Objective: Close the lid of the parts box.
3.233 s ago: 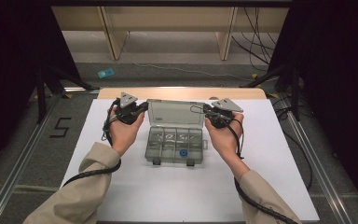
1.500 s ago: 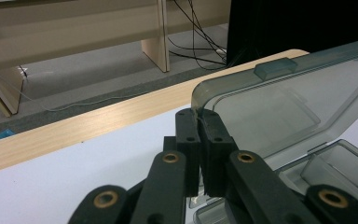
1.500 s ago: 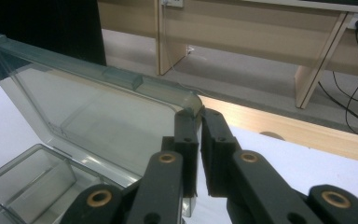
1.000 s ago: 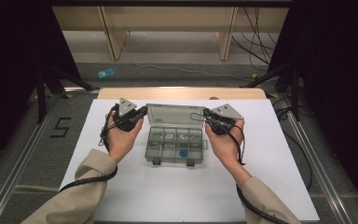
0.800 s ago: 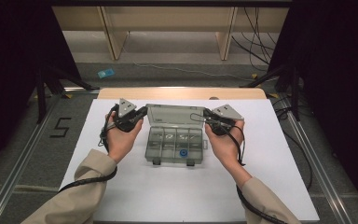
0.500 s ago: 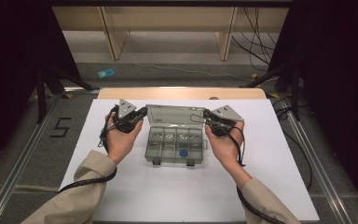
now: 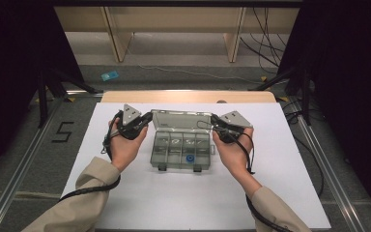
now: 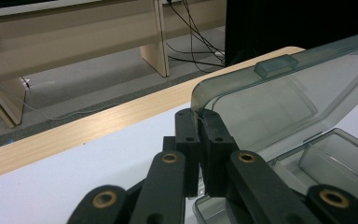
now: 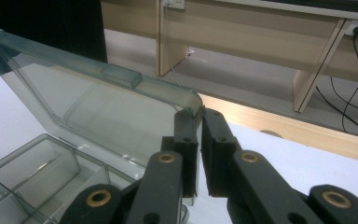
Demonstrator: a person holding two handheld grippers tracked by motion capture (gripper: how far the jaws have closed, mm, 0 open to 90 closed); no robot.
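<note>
- Looking down from the high view: a clear box (image 7: 180, 148) sits mid-table (image 7: 125, 203), long axis running left to right, its lid (image 7: 181, 120) standing up from the far edge. The left hand-held gripper (image 7: 147, 117) meets the lid's left corner and the right hand-held gripper (image 7: 214, 119) its right corner. Both hands are equally near, one at each end. A blue piece (image 7: 190, 158) lies in a near compartment.
- Left hand-held gripper view: the left hand-held gripper (image 8: 199, 122) is clamped on the lid (image 8: 265, 100) at its rounded corner; the rest of the lid stretches away to the right, with the tray (image 8: 326, 161) below it.
- Right hand-held gripper view: the right hand-held gripper (image 9: 196, 122) is clamped on the lid (image 9: 98, 102) corner, the lid running leftward. I judge that any swing of the lid must turn on its long hinge edge, so both ends should move together.
</note>
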